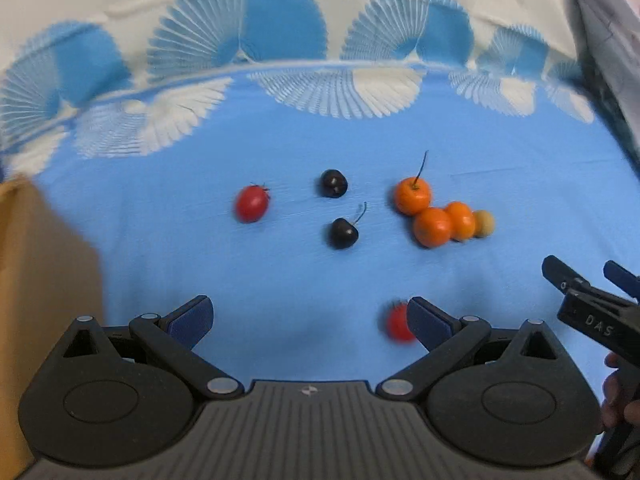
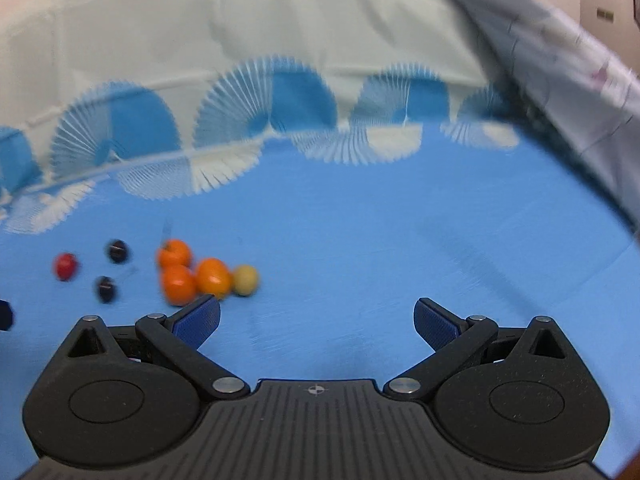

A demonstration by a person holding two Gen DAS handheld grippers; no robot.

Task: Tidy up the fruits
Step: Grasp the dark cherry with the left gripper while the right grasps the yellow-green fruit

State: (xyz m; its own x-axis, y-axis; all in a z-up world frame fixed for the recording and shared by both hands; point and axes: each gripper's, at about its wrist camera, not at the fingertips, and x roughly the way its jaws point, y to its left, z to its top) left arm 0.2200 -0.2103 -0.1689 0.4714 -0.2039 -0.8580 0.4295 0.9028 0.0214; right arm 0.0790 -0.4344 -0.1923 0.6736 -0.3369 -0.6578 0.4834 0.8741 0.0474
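Left wrist: left gripper (image 1: 310, 320) jaws spread, red tomato (image 1: 398, 322) beside right pad; right gripper (image 2: 316, 322) jaws spread, empty.

Near red fruit (image 1: 398, 322): motion-blurred, right side hidden behind the left tool's right finger (image 1: 428, 322). Right tool (image 1: 592, 308): cut off by the right edge in the left wrist view. Box (image 1: 44, 280): cut off at left edge. All fruit in the right wrist view is blurred.
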